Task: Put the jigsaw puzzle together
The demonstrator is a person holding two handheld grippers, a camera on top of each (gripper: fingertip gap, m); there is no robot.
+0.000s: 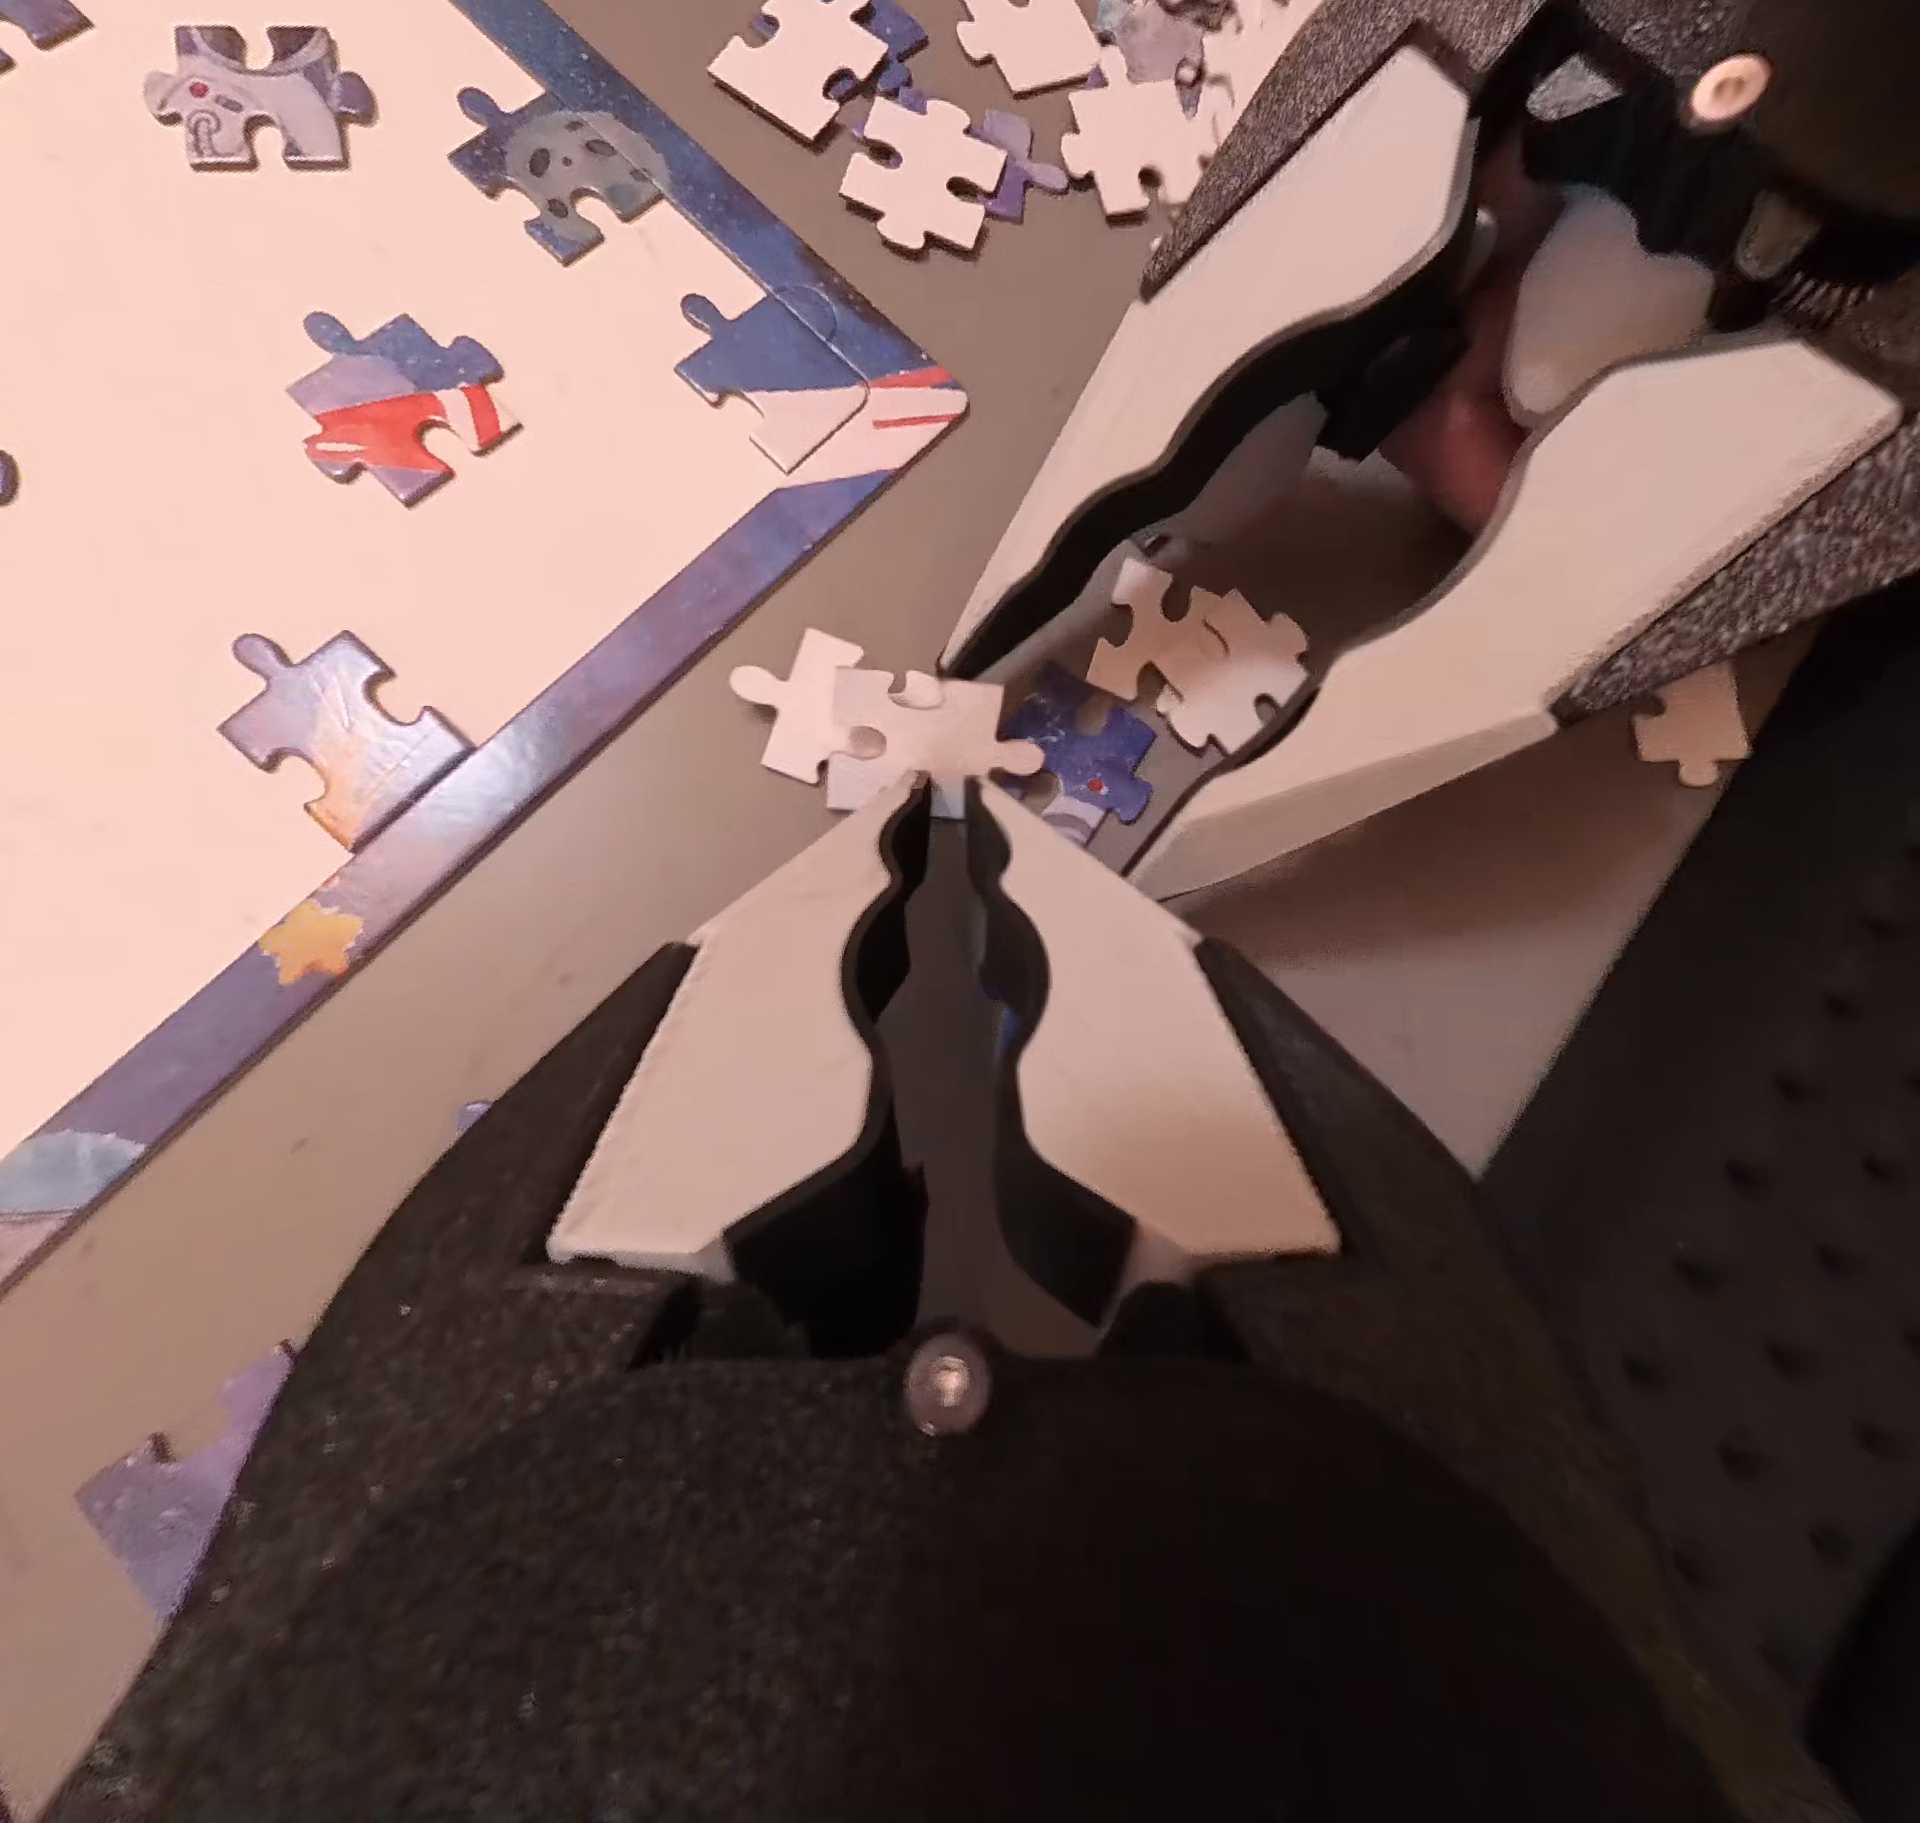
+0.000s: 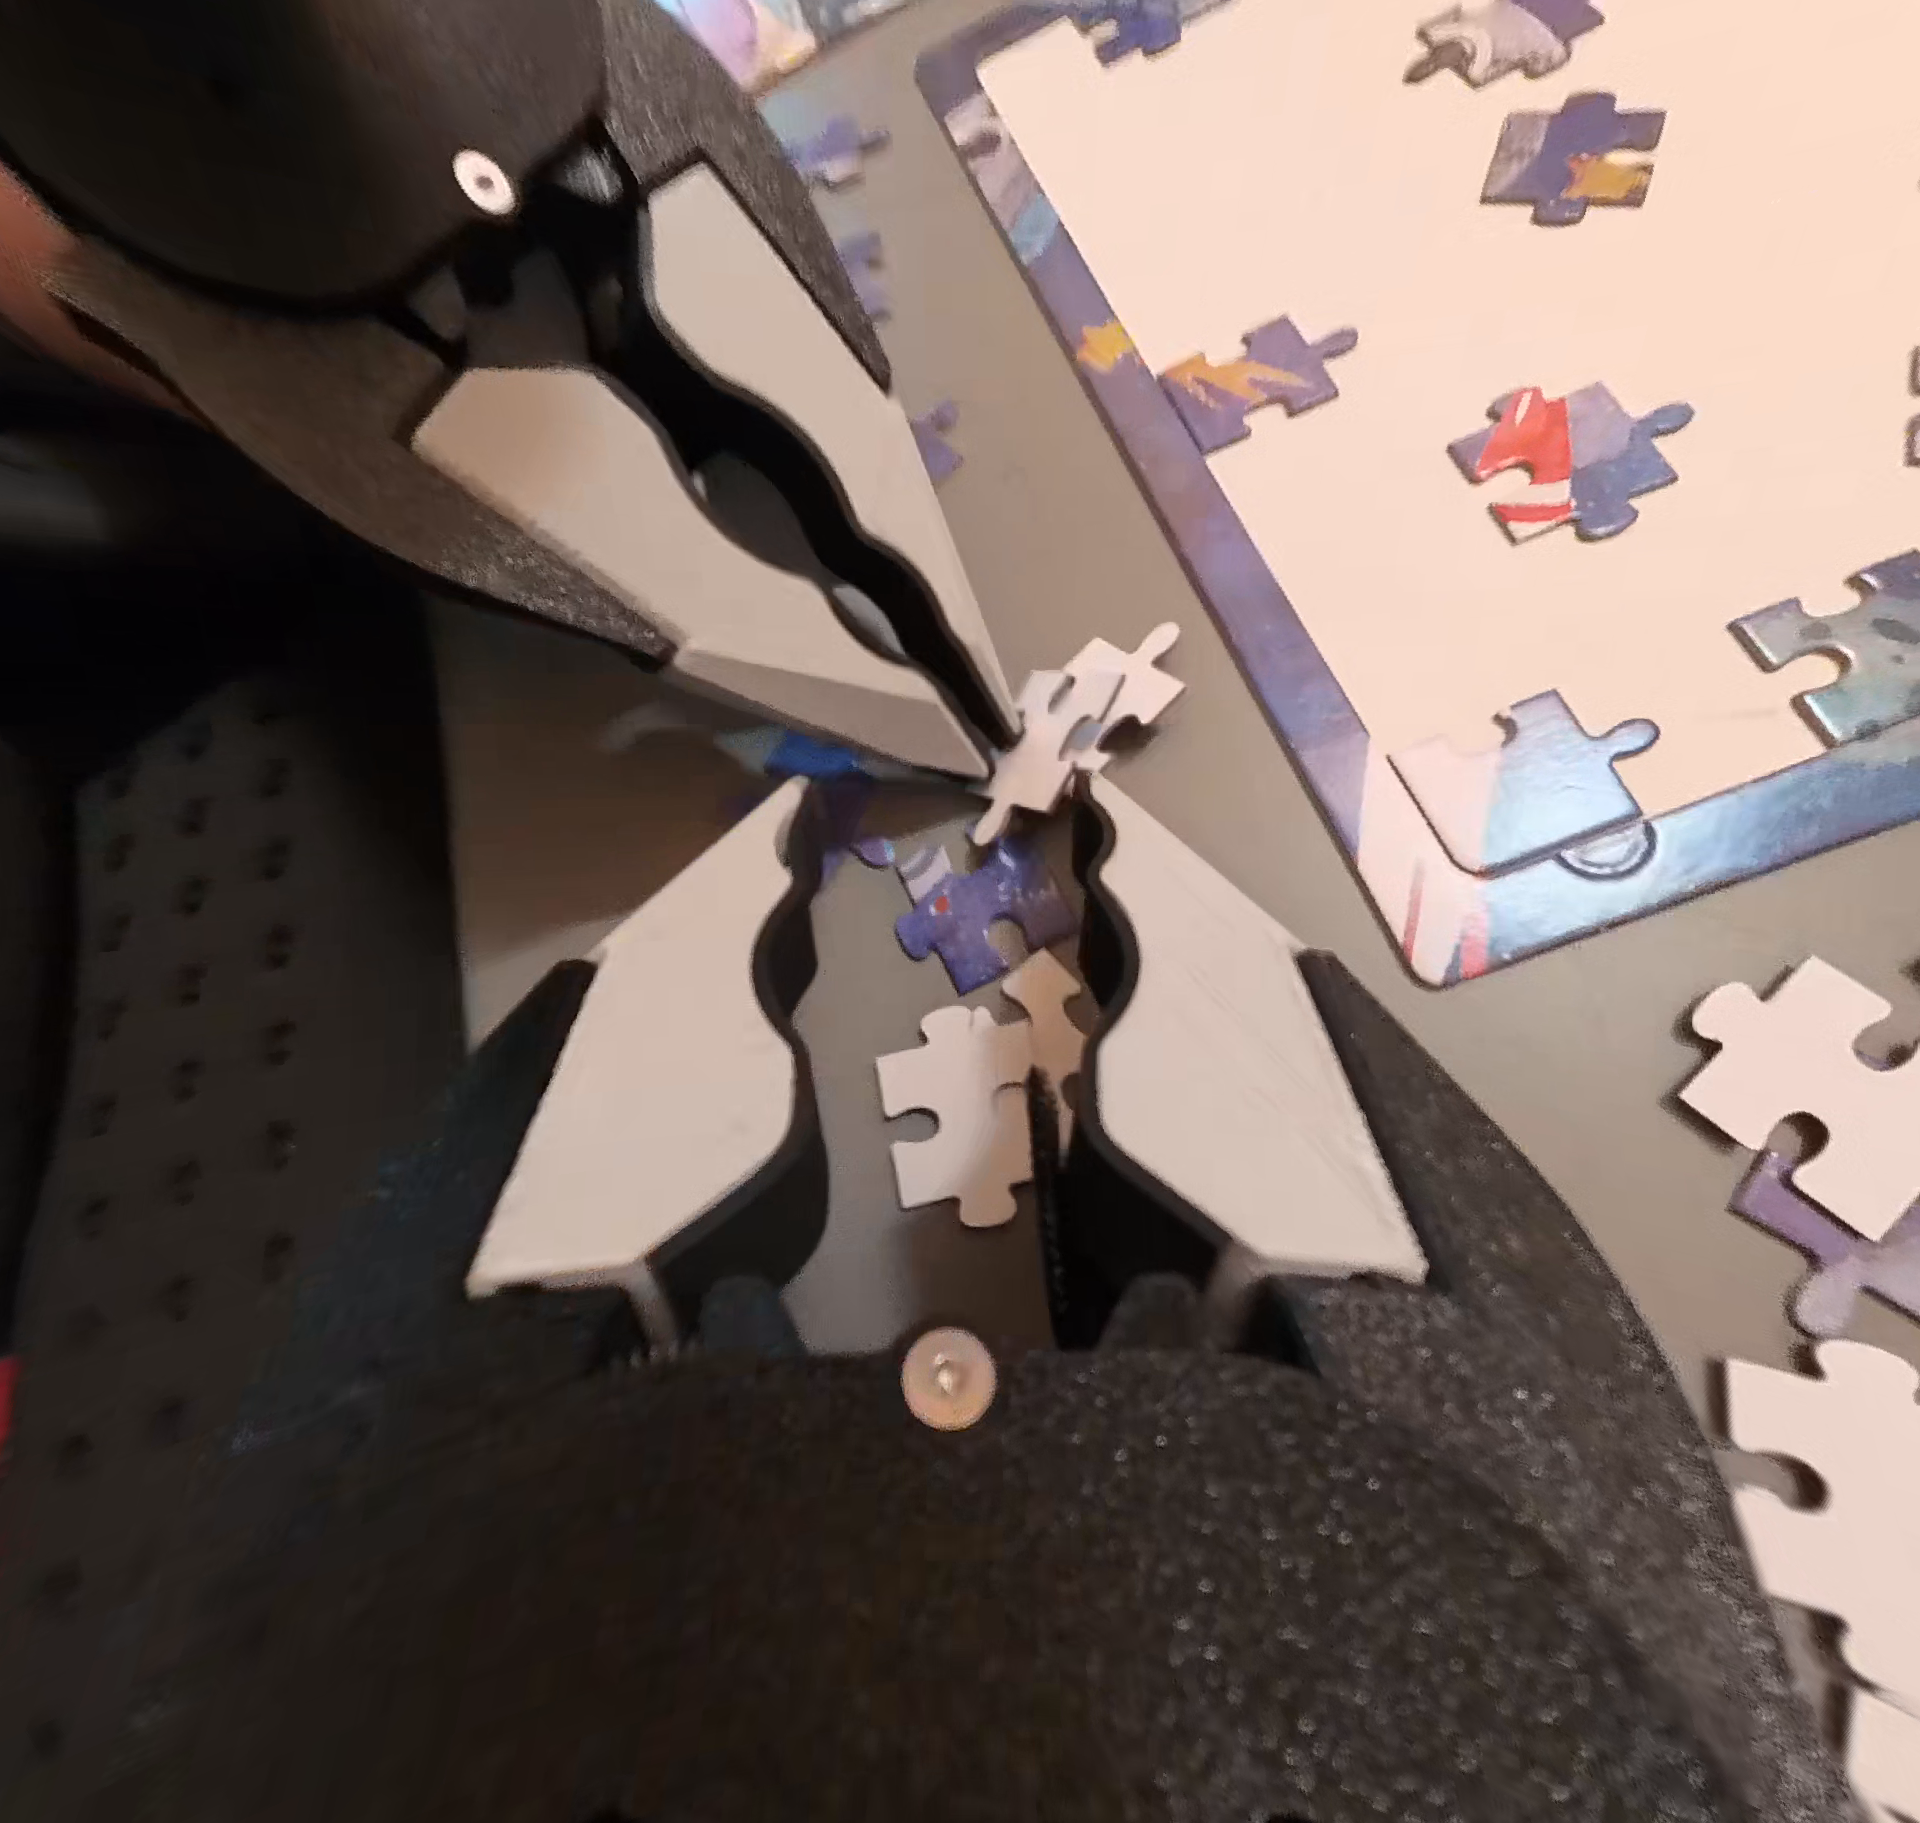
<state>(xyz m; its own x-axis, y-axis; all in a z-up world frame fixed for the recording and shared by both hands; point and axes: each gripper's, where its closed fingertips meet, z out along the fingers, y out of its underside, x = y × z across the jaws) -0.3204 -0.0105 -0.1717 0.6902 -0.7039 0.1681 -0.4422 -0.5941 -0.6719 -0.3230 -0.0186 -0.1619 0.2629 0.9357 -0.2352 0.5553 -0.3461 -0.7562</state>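
While the two grippers meet tip to tip over the dark table (image 1: pixel 644 942), the left gripper (image 1: pixel 948 786) has its fingers drawn nearly together and pinches the edge of a pale, face-down puzzle piece (image 1: pixel 925 734) right at its tips. A second pale piece (image 1: pixel 795 698) overlaps the held one on the far left side; whether the two are joined or merely stacked cannot be told.

The right gripper (image 2: pixel 940 786) stands with its fingers spread apart and grips nothing. Between its fingers, lying flat on the table, are a blue starry piece (image 2: pixel 982 916) close to its tips and a white face-down piece (image 2: pixel 961 1113) nearer its base. The left gripper's held piece (image 2: pixel 1081 713) sits just ahead of the right gripper's tips.

Ahead and to the left of the left gripper lies the puzzle tray (image 1: pixel 623 630) with its blue border. A corner piece (image 1: pixel 831 381) is seated in the tray's near corner; several coloured pieces lie scattered on the pale inner board, among them a red-and-blue piece (image 1: pixel 405 412) and a grey cratered piece (image 1: pixel 566 168).

Beyond the left gripper, past the tray's corner, a heap of loose pieces (image 1: pixel 987 59) lies mostly face down on the table.
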